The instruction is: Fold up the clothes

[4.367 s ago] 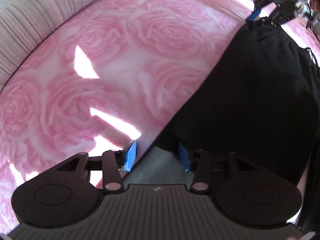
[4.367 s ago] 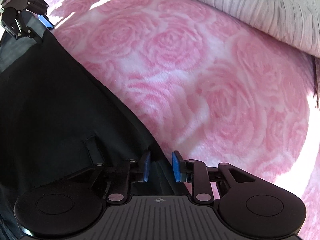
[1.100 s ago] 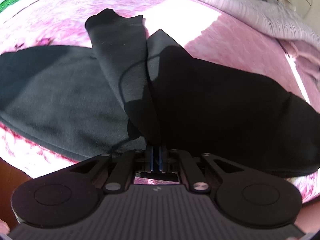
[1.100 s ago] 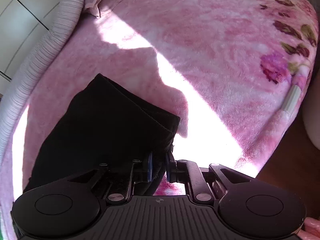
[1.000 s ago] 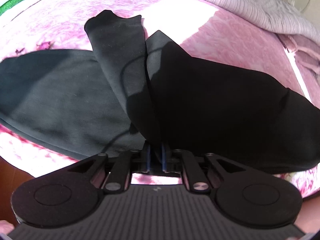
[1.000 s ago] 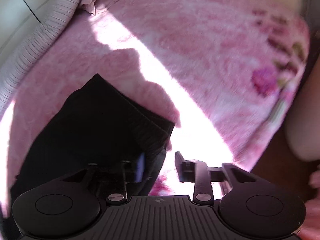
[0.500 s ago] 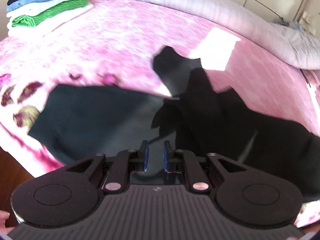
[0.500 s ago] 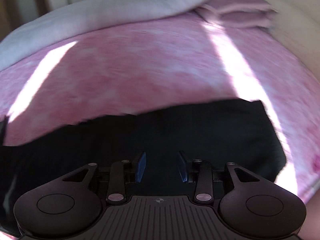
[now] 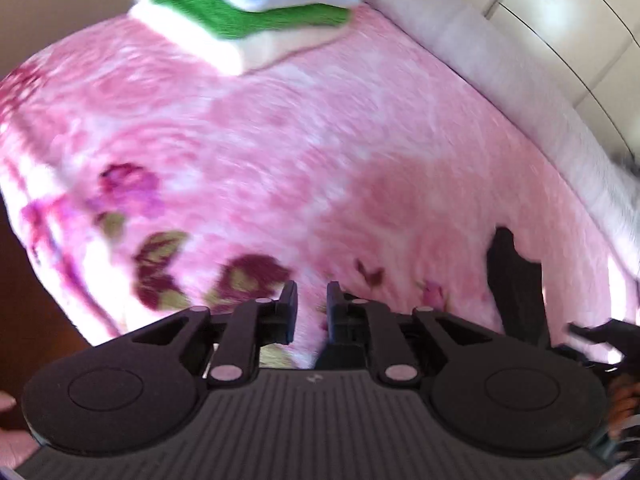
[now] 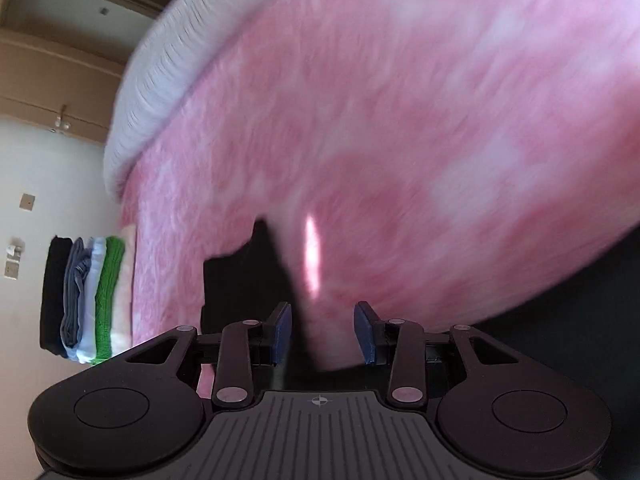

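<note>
The black garment [image 9: 516, 292] lies on the pink rose blanket [image 9: 320, 152]; only a dark strip of it shows at the right of the left wrist view. In the right wrist view the garment [image 10: 248, 284] shows as a dark piece just left of and below the fingers, and more dark cloth fills the lower right. My left gripper [image 9: 312, 314] is open and empty over the blanket near its front edge. My right gripper [image 10: 323, 332] is open and empty just above the garment. Both views are motion-blurred.
A stack of folded clothes [image 9: 244, 12], green, white, blue and grey, sits at the far end of the bed; it also shows in the right wrist view [image 10: 88, 300]. A grey striped duvet [image 9: 520, 96] runs along the back. Floor shows beyond the blanket's left edge.
Both grippers have let go of the black garment and opened. Both have swung away; the left view has turned left toward the folded stack, and the right view has rolled sideways.
</note>
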`<state>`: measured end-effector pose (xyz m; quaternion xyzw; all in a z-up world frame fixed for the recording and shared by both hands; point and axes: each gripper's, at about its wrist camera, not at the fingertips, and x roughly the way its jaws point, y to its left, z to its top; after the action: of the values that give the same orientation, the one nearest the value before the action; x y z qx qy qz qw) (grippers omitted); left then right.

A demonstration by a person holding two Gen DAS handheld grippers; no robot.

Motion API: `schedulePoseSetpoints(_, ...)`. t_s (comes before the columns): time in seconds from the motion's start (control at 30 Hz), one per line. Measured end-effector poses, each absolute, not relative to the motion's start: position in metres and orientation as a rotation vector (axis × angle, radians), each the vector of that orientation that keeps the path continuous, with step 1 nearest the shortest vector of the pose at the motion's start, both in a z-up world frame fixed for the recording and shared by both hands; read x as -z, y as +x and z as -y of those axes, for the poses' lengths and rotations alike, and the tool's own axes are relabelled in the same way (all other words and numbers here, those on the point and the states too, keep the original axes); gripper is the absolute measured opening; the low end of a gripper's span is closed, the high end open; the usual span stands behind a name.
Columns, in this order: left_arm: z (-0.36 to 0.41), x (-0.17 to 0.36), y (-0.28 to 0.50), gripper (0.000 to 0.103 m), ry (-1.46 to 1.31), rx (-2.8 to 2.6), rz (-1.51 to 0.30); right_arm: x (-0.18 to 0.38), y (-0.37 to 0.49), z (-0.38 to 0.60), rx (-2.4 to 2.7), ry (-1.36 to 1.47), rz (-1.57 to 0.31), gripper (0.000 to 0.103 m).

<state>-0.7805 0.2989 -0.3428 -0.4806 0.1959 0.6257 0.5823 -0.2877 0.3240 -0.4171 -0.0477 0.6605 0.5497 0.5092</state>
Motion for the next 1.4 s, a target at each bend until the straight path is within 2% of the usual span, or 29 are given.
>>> schedulePoseSetpoints(0.1,-0.294,0.346,-0.796,0.011,-1.165,-1.465,-0.448,0.428,-0.310,-0.341,-1.334,-0.121,-1.574,0.038)
schedulePoseSetpoints(0.13,-0.290,0.347,-0.801,0.011,-1.186,-1.469,-0.432,0.427,-0.318,-0.345,-1.357,-0.140,-1.553,0.017)
schedulePoseSetpoints(0.17,-0.287,0.348,-0.807,0.011,-1.207,-1.474,-0.414,0.423,-0.329,-0.350,-1.402,-0.186,-1.534,0.002)
schedulePoseSetpoints(0.33,-0.270,0.353,-0.821,0.011,-1.293,-1.492,-0.326,0.363,-0.422,-0.331,-1.854,-0.411,-1.285,0.002)
schedulePoseSetpoints(0.4,-0.265,0.354,-0.819,0.011,-1.315,-1.481,-0.328,0.349,-0.465,-0.316,-2.006,-0.535,-1.218,0.004)
schedulePoseSetpoints(0.43,-0.263,0.355,-0.817,0.011,-1.325,-1.473,-0.330,0.350,-0.487,-0.306,-2.043,-0.624,-1.200,0.016)
schedulePoseSetpoints(0.47,-0.262,0.355,-0.815,0.011,-1.334,-1.464,-0.333,0.351,-0.508,-0.294,-2.070,-0.718,-1.168,0.035)
schedulePoseSetpoints(0.53,-0.260,0.355,-0.811,0.013,-1.352,-1.441,-0.333,0.355,-0.534,-0.265,-2.079,-0.876,-1.024,0.047)
schedulePoseSetpoints(0.67,-0.265,0.358,-0.800,0.022,-1.386,-1.365,-0.325,0.365,-0.533,-0.212,-1.974,-1.040,-0.749,0.047)
schedulePoseSetpoints(0.83,-0.285,0.374,-0.778,0.026,-1.485,-1.262,-0.237,0.379,-0.501,-0.165,-1.868,-1.222,-0.515,0.047)
schedulePoseSetpoints(1.03,-0.309,0.408,-0.764,0.030,-1.692,-1.218,-0.051,0.387,-0.489,-0.136,-1.824,-1.302,-0.434,0.047)
schedulePoseSetpoints(1.13,-0.314,0.416,-0.760,0.031,-1.716,-1.223,-0.016,0.396,-0.490,-0.129,-1.800,-1.332,-0.397,0.047)
schedulePoseSetpoints(1.23,-0.318,0.414,-0.757,0.025,-1.684,-1.233,-0.008,0.397,-0.488,-0.123,-1.773,-1.332,-0.326,0.046)
schedulePoseSetpoints(1.27,-0.319,0.411,-0.756,0.006,-1.656,-1.224,-0.009,0.395,-0.486,-0.123,-1.769,-1.315,-0.310,0.035)
schedulePoseSetpoints(1.3,-0.321,0.408,-0.754,0.000,-1.625,-1.209,-0.019,0.392,-0.484,-0.125,-1.769,-1.294,-0.308,0.025)
schedulePoseSetpoints(1.33,-0.321,0.402,-0.753,0.000,-1.588,-1.198,-0.026,0.389,-0.482,-0.127,-1.768,-1.274,-0.315,0.011)
schedulePoseSetpoints(1.4,-0.319,0.387,-0.750,0.000,-1.501,-1.175,-0.034,0.382,-0.479,-0.127,-1.782,-1.246,-0.309,0.010)
